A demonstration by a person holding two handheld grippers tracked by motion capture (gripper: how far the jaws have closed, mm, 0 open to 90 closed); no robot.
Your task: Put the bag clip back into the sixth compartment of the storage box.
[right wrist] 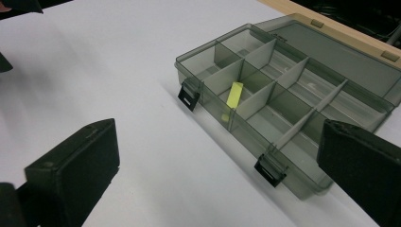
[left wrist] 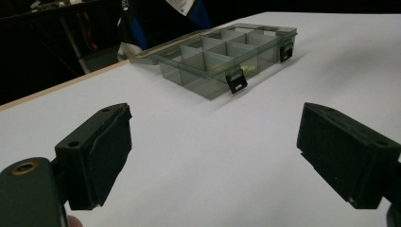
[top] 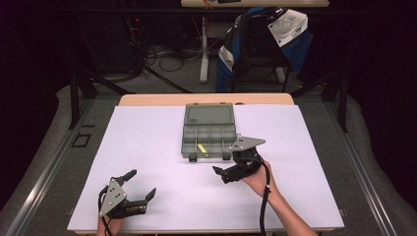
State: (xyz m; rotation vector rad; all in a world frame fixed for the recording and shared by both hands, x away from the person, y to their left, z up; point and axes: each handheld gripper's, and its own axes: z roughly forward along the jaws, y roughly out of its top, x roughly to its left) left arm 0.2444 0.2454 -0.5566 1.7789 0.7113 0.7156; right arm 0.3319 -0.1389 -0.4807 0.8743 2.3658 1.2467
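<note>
The smoky translucent plastic compartment box, lid open, holding a small yellow strip, lies just ahead-left of the empty, wide-open right gripper; the equally open left gripper sits well away.

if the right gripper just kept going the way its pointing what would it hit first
Probably the compartment box. In the right gripper view the open right gripper looks along the bare white table at the box's near wall, around its black latches. Nothing lies between, though depth is hard to judge.
</note>
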